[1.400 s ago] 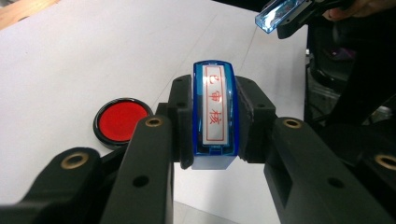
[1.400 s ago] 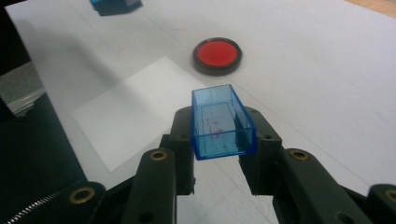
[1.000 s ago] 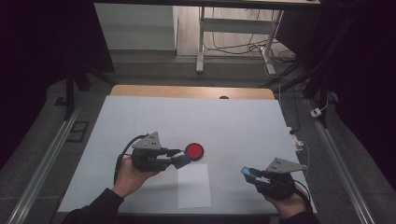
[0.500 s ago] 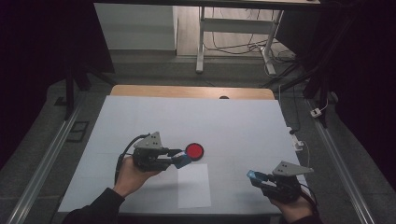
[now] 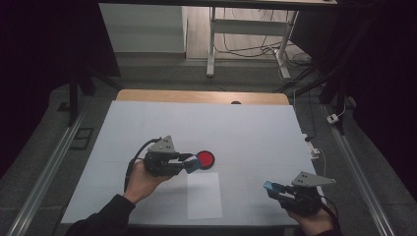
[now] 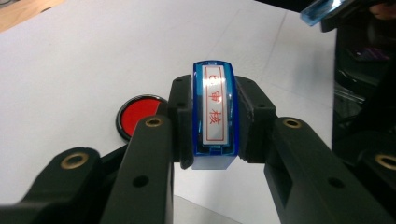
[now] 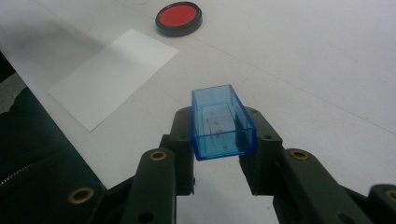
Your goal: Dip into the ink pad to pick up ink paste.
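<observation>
The left gripper [image 5: 189, 164] is clamped on a blue stamp [image 6: 214, 114] with a white face bearing red characters, held just left of and near the round red ink pad [image 5: 205, 159] on the white table [image 5: 246, 128]. Well apart at the near right, the right gripper [image 5: 271, 187] is closed on the stamp's clear blue cap [image 7: 222, 122], open side up. A white sheet of paper [image 5: 204, 194] lies between them, toward the near edge.

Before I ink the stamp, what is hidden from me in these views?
- Stamp printing face: left gripper view, turned away from the camera.
- Ink pad near edge: same view, behind the left hand-held gripper.
- Cap underside: right gripper view, it faces away.
- Paper sheet markings: high view, too small.
</observation>
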Demonstrator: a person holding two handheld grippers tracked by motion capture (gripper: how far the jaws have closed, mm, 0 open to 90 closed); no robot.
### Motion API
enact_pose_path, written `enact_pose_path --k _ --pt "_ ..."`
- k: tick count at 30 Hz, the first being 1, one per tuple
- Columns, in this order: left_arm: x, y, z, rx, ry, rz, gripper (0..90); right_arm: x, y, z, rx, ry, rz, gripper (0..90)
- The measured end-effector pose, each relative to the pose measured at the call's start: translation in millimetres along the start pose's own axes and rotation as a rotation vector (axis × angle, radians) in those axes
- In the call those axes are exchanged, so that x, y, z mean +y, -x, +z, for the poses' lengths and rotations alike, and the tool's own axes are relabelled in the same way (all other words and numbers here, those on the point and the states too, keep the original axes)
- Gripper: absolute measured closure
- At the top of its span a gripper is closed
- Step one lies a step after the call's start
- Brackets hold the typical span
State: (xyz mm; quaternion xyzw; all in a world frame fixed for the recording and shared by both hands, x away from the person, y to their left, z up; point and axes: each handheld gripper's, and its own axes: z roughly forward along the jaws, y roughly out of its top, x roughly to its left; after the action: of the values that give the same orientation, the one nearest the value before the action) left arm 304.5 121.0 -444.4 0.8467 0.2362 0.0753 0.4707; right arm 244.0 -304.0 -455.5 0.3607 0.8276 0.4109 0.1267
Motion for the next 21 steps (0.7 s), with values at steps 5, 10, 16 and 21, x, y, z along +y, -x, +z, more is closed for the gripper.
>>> enact_pose_path --k 5,10,16,21 --pt "2.5 -5.0 2.0 0.017 -0.006 -0.010 69.9 -1.1 0.2 -2.1 -0.002 0.001 0.001 67.6" --pt "2.7 -11.7 8.0 0.033 -0.021 -0.025 69.9 -1.5 0.5 -2.9 0.000 0.001 0.002 67.6" --pt "4.8 -18.8 13.8 0.043 -0.033 -0.044 70.0 -1.4 0.2 -2.3 0.004 -0.006 -0.006 67.6" --pt "8.0 -23.1 18.1 0.049 -0.039 -0.049 70.0 -1.3 0.3 -2.0 0.005 -0.010 -0.006 67.6"
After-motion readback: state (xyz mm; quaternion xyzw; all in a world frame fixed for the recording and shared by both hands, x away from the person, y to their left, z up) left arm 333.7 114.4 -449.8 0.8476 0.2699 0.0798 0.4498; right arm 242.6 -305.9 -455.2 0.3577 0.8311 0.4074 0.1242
